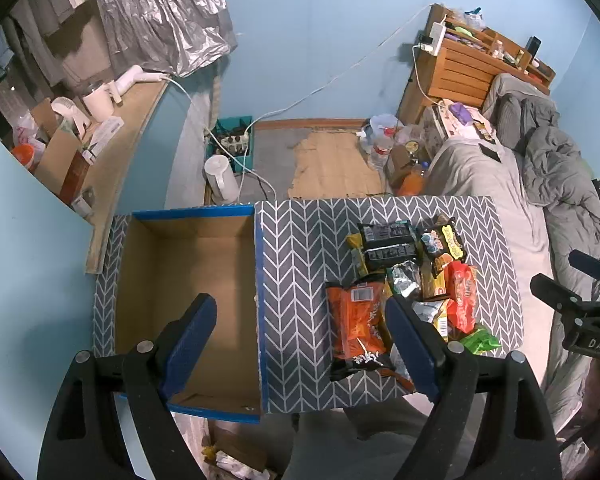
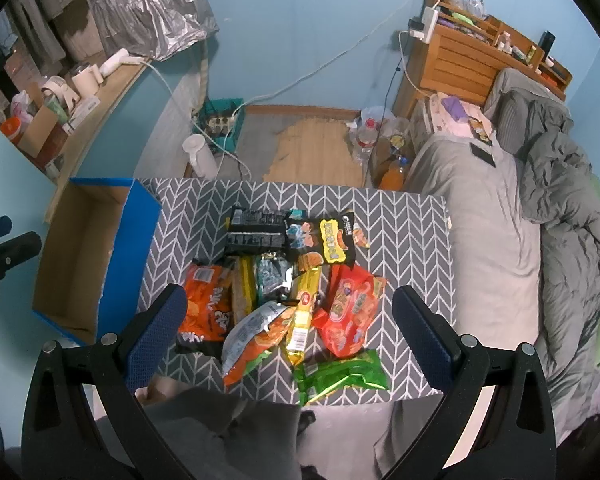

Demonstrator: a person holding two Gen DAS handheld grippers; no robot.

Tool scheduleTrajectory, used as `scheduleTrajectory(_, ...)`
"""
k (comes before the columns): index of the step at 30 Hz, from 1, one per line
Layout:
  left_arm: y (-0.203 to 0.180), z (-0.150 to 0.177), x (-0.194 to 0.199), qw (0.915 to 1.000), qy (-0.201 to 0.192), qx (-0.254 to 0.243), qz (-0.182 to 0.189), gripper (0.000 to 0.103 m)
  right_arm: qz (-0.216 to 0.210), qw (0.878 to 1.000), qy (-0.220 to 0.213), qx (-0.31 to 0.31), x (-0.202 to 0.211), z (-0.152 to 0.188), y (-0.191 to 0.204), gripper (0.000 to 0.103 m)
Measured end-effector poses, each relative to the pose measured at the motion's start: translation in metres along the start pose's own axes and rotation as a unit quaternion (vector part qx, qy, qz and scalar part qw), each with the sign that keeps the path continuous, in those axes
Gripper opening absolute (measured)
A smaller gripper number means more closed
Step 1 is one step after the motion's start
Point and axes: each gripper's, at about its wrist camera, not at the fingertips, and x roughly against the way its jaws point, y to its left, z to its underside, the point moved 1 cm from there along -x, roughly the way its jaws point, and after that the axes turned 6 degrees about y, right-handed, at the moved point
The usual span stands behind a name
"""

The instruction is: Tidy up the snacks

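A lived-in bedroom: rumpled grey bed [image 2: 500, 216], wooden headboard shelf [image 2: 476, 52], kettle [image 1: 220, 178] on the floor.

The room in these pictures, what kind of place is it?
Most likely a bedroom: a bed with grey bedding, a wooden headboard shelf and clothes hanging at the far left.

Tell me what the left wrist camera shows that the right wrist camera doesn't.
Only the left wrist view looks straight down into the cardboard box, showing its whole bare floor, and it catches the right gripper at its right edge. Only the right wrist view shows the green packet in full and the left gripper at its left edge. Both show the snack pile, the chevron-patterned table, the bed, and open fingers holding nothing.
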Motion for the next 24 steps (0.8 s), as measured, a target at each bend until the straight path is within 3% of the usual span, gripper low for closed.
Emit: scheduleTrajectory(24,-0.003,-0.004,-0.008,0.9999,0.009,0.0,0.009,0.088,-0.005,1.0,0.006,0.005,-0.007,-0.012,0.007,0.101)
